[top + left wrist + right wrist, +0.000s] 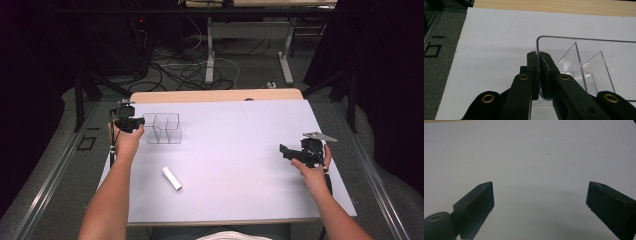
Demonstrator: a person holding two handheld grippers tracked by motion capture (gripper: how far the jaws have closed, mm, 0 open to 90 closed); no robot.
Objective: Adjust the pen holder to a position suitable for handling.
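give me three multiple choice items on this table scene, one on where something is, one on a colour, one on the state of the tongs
1. Where does the white tube lie?
A. inside the clear divided tray
B. on the sheet, nearer the person than the tray
C. between the right tongs

2. What colour is the sheet covering the table?
A. pale lilac-white
B. dark green
C. red

3. How do the left tongs stand?
A. wide open above the tube
B. closed on the wall of the clear divided tray
C. closed on nothing

Answers:
1 B, the high view shows the tube alone on the sheet, on the person's side of the tray.
2 A, the sheet looks pale in all views.
3 B, the left gripper view shows the clear wall pinched between the jaws, while the right tongs stand open over bare sheet.
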